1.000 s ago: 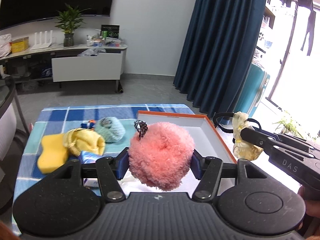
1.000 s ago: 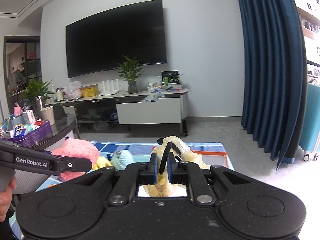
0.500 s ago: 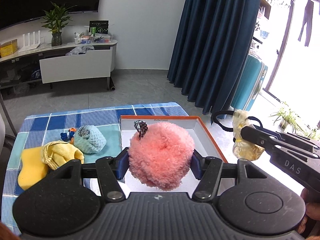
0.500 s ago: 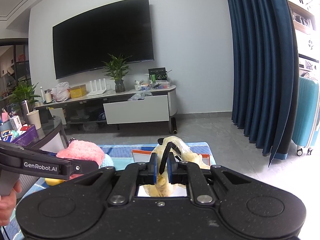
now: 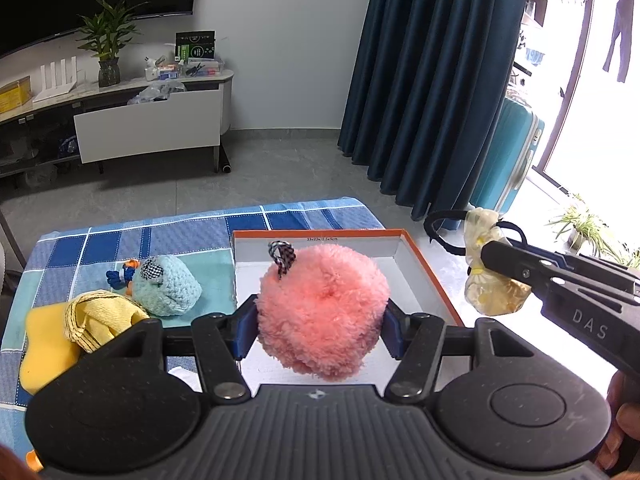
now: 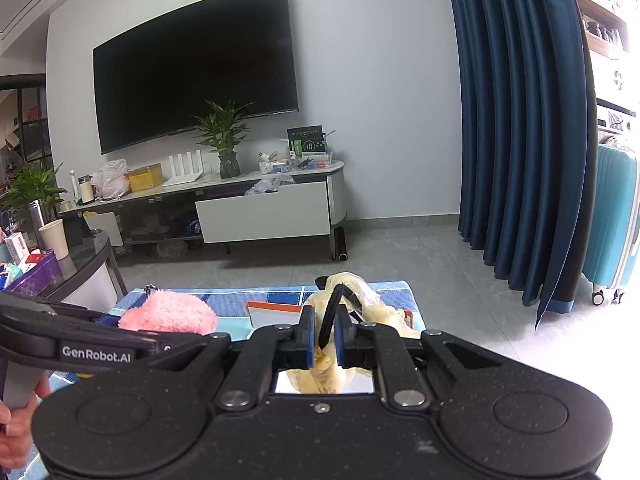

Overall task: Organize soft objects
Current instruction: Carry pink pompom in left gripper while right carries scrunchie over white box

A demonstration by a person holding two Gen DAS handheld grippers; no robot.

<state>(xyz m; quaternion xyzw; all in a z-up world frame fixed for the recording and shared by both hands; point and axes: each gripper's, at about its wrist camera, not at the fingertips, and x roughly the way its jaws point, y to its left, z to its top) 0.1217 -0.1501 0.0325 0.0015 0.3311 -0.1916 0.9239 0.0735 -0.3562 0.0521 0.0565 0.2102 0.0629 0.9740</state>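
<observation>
My left gripper [image 5: 320, 330] is shut on a fluffy pink pom-pom [image 5: 322, 310] and holds it above the open white box with an orange rim [image 5: 430, 270]. The pom-pom also shows in the right wrist view [image 6: 170, 314]. My right gripper [image 6: 324, 340] is shut on a pale yellow scrunchie with a black elastic loop [image 6: 352, 308]. In the left wrist view the scrunchie [image 5: 490, 284] hangs just right of the box. A light blue crocheted toy [image 5: 166, 286], a yellow cloth [image 5: 102, 318] and a yellow sponge [image 5: 44, 344] lie on the blue checked tablecloth [image 5: 184, 232].
A small blue and orange toy [image 5: 120, 276] lies beside the crocheted toy. Beyond the table are a grey floor, a TV cabinet [image 6: 264, 208], dark blue curtains [image 5: 432, 80] and a teal suitcase [image 5: 508, 160]. A dark glass side table [image 6: 76, 268] stands at the left.
The left gripper with the pom-pom has shifted right, over the box. The right gripper keeps holding the scrunchie beside the box, with its view swung slightly.
</observation>
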